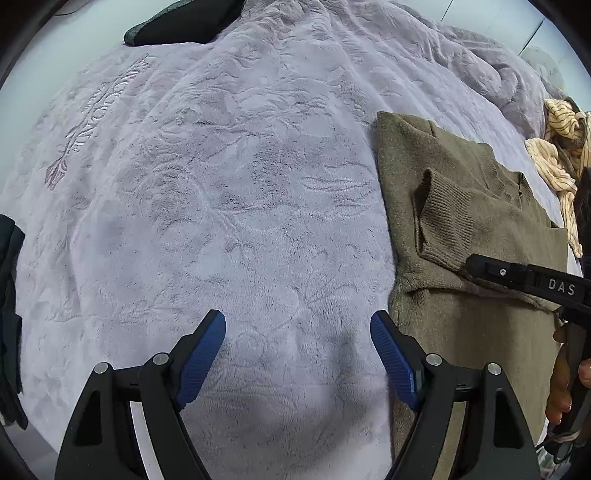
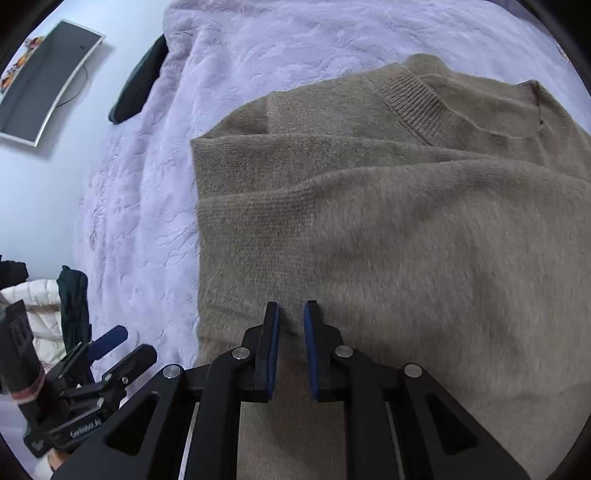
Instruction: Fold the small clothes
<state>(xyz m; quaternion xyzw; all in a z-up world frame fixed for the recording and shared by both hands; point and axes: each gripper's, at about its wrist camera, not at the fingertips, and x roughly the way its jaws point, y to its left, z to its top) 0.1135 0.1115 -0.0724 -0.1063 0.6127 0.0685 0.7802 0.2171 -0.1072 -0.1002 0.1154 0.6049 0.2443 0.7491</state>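
Item: olive-brown knitted sweater (image 2: 388,221), partly folded, lying flat on a lilac embossed plush blanket (image 1: 221,203) covering a bed. One ribbed cuff (image 1: 441,218) is turned in across the body; the ribbed collar (image 2: 417,107) lies at the far end from the right hand-held gripper (image 2: 291,314). Right hand-held gripper: directly over the sweater's near portion, blue pads (image 2: 273,354) drawn close with only a narrow gap; whether they pinch a ridge of the knit cannot be told. Left hand-held gripper (image 1: 297,325): jaws spread wide, nothing between them, poised over bare blanket with the sweater's long edge just beside its right finger. Cream garment with thin dark stripes (image 1: 554,155): bunched up beyond the sweater, on the far right of the left hand-held gripper. Dark cloth (image 1: 184,22): at the blanket's far edge, ahead of the left hand-held gripper. Dark green garment (image 2: 75,306): at the bed's edge, left of the right hand-held gripper. Wall-mounted screen (image 2: 44,81): far upper left.
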